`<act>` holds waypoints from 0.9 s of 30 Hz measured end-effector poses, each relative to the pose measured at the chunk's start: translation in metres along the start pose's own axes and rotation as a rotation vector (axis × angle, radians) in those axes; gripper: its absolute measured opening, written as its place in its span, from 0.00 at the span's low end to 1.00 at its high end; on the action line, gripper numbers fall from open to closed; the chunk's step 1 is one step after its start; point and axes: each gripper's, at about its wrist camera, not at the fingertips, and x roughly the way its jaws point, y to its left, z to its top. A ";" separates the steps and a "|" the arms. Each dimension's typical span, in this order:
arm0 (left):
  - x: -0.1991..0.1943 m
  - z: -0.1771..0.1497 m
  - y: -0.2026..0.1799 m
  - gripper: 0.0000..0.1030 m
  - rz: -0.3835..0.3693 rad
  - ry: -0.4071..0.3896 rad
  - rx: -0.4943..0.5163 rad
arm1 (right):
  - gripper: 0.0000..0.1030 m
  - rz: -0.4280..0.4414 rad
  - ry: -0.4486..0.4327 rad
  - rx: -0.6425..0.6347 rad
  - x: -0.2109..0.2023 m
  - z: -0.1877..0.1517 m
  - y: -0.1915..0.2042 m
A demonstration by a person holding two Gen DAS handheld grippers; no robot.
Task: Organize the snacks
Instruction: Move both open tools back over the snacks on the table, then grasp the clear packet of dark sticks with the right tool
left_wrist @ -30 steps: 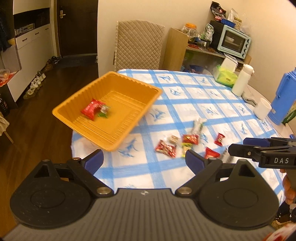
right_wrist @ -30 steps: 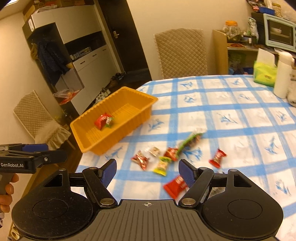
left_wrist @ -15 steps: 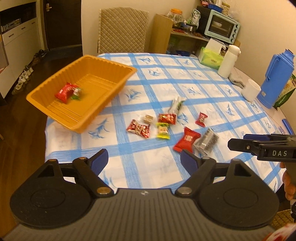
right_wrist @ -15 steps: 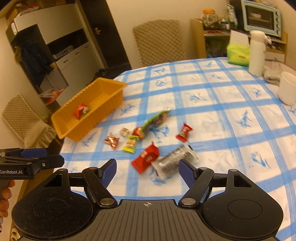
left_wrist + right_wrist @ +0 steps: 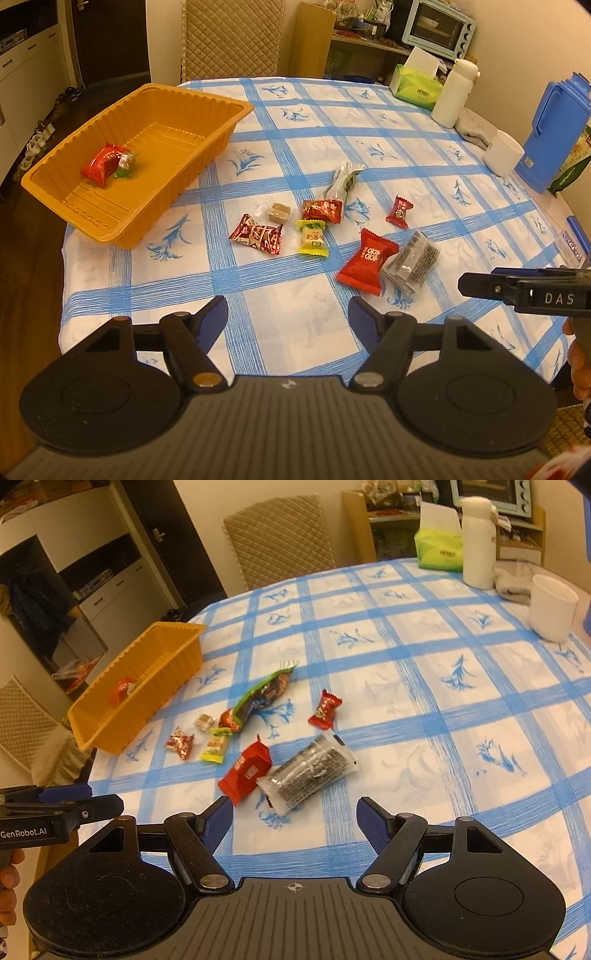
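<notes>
An orange tray sits at the table's left edge, holding a red packet and a small green candy. Several wrapped snacks lie loose on the blue-checked cloth: a red packet, a clear dark-filled packet, a yellow-green candy, a small red candy. My left gripper is open and empty above the near table edge. My right gripper is open and empty, just short of the clear packet.
A white mug, white bottle, blue jug and green tissue box stand at the far right. A quilted chair is behind the table. The table edge drops off at left.
Both grippers have moved right and tilted down toward the loose snacks, which now sit closer. Both stay open. The tray and snacks have not moved.
</notes>
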 end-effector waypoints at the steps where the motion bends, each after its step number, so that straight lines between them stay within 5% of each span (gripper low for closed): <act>1: 0.002 0.001 0.000 0.67 0.001 0.004 0.001 | 0.72 -0.001 0.004 0.006 0.002 0.000 -0.001; 11: 0.024 0.009 0.005 0.64 0.022 0.032 0.012 | 0.71 -0.026 0.046 0.082 0.031 0.004 -0.006; 17: 0.036 0.012 0.011 0.63 0.025 0.047 0.008 | 0.57 -0.043 0.055 0.096 0.049 0.010 -0.003; 27: 0.050 0.018 0.020 0.62 0.032 0.062 0.004 | 0.53 -0.108 0.061 0.129 0.076 0.022 0.002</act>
